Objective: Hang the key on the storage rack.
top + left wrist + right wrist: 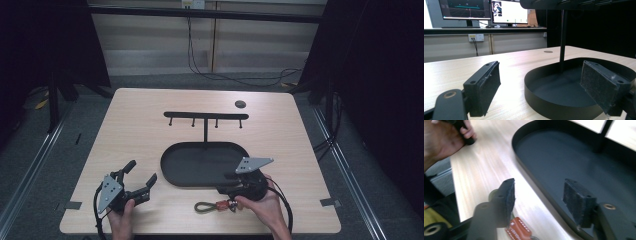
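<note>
Both hands enter from the table's (150,125) near edge. The left hand (122,220) holds the left gripper (142,181) near the near-left corner, jaws spread and empty, aimed toward the tray (172,165). The right hand (265,207) holds the right gripper (227,182) low by the tray's near-right rim, jaws spread with nothing between them.

A strap (216,205) lies just inside the near edge, long axis running left-right, its olive loop leftward and red-brown tab toward the right hand.

The right gripper view shows the tab's (517,228) white stitching beneath the jaws. The left gripper view shows monitors (484,10) beyond the table.
</note>
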Demonstrator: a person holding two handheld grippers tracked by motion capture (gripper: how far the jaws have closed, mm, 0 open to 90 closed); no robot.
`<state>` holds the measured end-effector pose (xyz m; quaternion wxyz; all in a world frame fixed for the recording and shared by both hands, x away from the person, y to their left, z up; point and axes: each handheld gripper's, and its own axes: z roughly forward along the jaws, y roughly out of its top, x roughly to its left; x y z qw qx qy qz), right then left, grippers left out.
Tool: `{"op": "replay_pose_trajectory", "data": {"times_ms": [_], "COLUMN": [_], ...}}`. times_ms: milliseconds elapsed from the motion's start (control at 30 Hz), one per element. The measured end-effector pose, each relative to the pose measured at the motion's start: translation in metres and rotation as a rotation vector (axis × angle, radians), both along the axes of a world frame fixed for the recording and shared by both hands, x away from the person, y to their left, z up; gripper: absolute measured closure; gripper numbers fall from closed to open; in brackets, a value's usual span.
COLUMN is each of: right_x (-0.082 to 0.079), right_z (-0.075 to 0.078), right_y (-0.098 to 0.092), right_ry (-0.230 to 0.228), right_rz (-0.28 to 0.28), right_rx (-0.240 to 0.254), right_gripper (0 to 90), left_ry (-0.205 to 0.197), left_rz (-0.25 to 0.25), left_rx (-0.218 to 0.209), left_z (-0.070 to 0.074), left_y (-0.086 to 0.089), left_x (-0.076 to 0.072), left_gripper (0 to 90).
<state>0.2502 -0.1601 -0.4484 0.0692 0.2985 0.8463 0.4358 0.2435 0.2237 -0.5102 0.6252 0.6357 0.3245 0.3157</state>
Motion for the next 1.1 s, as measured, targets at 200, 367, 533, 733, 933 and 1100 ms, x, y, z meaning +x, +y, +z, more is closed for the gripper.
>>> {"op": "replay_pose_trajectory", "data": {"times_ms": [200, 367, 533, 733, 933, 1100], "right_x": [0.004, 0.005, 0.007, 0.008, 0.009, 0.008], "right_z": [0.003, 0.004, 0.006, 0.003, -0.001, -0.007], "right_y": [0.009, 0.012, 0.016, 0.021, 0.029, 0.035], "right_ry": [0.028, 0.027, 0.070, 0.103, 0.109, 0.126], "right_rz": [0.049, 0.055, 0.099, 0.149, 0.154, 0.188], "right_rx": [-0.020, -0.028, -0.058, -0.070, -0.116, -0.149], "right_gripper": [56.8, 59.9, 57.1, 55.5, 53.0, 59.3], "left_ry": [0.000, 0.000, 0.000, 0.001, 0.000, 0.000], "left_rz": [0.000, 0.000, 0.000, 0.000, 0.000, 0.000], "left_rx": [0.000, 0.000, 0.000, 0.000, 0.000, 0.000], "left_z": [0.000, 0.000, 0.000, 0.000, 0.000, 0.000], "left_y": [0.000, 0.000, 0.000, 0.000, 0.000, 0.000], "left_x": [0.000, 0.000, 0.000, 0.000, 0.000, 0.000], "left_gripper": [15.9, 15.9, 15.9, 15.9, 15.9, 15.9]}}
